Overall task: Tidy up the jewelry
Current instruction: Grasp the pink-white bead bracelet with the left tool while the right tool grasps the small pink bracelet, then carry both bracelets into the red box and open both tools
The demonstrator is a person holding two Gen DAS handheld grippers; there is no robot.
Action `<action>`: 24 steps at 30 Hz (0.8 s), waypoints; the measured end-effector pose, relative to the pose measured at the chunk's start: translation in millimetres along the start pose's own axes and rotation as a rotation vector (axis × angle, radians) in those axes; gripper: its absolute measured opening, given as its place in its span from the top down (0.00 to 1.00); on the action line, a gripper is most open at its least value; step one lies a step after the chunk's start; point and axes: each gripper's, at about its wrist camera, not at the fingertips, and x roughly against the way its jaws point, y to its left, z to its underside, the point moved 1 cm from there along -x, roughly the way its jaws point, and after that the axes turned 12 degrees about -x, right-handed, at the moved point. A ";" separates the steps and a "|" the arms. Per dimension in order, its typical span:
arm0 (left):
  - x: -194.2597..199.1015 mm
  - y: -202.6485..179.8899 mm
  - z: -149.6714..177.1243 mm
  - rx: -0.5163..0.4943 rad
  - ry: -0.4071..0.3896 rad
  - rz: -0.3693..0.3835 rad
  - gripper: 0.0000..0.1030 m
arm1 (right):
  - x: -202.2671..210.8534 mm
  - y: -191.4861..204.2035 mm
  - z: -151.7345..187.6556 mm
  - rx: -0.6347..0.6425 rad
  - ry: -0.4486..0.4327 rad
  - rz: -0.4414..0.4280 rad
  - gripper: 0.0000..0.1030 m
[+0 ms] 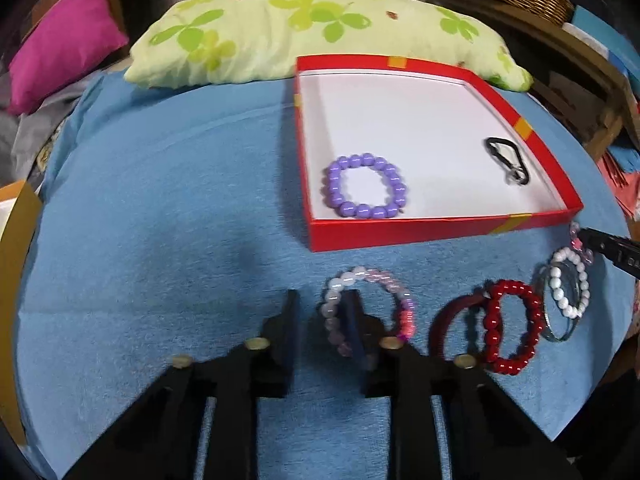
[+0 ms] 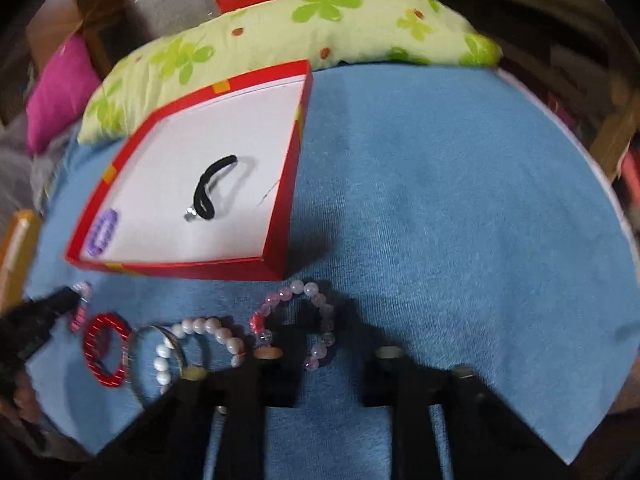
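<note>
Now pink bracelet (image 1: 366,312) around right jaw.

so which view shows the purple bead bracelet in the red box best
The left wrist view: the purple bead bracelet lies flat, sharp and whole in the red box's near left corner. In the right wrist view it is a small, blurred purple smear in that corner.
</note>
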 end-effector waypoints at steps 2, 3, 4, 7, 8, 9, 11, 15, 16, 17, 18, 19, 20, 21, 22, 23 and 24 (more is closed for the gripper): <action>0.4 0.5 -0.3 -0.002 0.000 0.002 0.91 | 2.6 0.5 0.2 0.008 -0.006 -0.005 0.91; 1.3 0.9 -0.2 -0.001 -0.002 0.006 0.91 | 4.7 0.7 0.3 0.012 -0.014 -0.004 0.92; 3.1 0.4 0.4 0.001 -0.003 0.008 0.92 | 7.4 1.1 0.0 0.015 -0.022 -0.008 0.92; 14.5 1.7 0.9 0.005 -0.027 0.024 0.93 | 22.1 -3.4 -2.1 -0.017 -0.067 -0.031 0.92; 18.7 2.1 1.6 0.003 -0.038 0.023 0.93 | 27.1 -6.4 -3.7 -0.031 -0.082 -0.039 0.92; 23.6 3.3 1.9 0.004 -0.049 0.025 0.93 | 33.9 -10.6 -6.6 -0.054 -0.107 -0.048 0.92; 35.0 6.5 4.0 0.013 -0.076 0.030 0.93 | 44.3 -17.4 -11.6 -0.095 -0.149 -0.065 0.92; 56.0 15.8 5.6 0.038 -0.133 0.028 0.93 | 61.3 -27.0 -17.6 -0.166 -0.212 -0.147 0.91; 61.6 18.8 5.2 0.044 -0.150 0.026 0.93 | 64.9 -25.6 -18.5 -0.172 -0.227 -0.160 0.92; 66.0 21.1 4.5 0.048 -0.165 0.026 0.93 | 68.3 -22.1 -18.3 -0.174 -0.238 -0.173 0.92; 69.3 23.5 2.3 0.051 -0.181 0.023 0.93 | 71.2 -19.3 -18.8 -0.177 -0.246 -0.201 0.92; 71.5 25.0 0.7 0.054 -0.191 0.024 0.93 | 73.1 -15.3 -19.7 -0.178 -0.250 -0.232 0.91; 74.3 25.9 -1.2 0.058 -0.207 0.029 0.93 | 74.0 -10.0 -20.8 -0.172 -0.251 -0.258 0.91; 77.6 25.8 -3.3 0.059 -0.226 0.038 0.93 | 73.3 -4.7 -21.5 -0.166 -0.252 -0.275 0.92; 80.0 24.8 -5.7 0.058 -0.243 0.043 0.93 | 72.7 1.8 -22.8 -0.160 -0.250 -0.295 0.92; 80.5 23.5 -8.9 0.056 -0.254 0.047 0.93 | 72.1 7.0 -24.3 -0.156 -0.241 -0.317 0.92; 80.1 21.9 -11.5 0.053 -0.262 0.050 0.93 | 68.3 11.8 -27.0 -0.153 -0.231 -0.335 0.91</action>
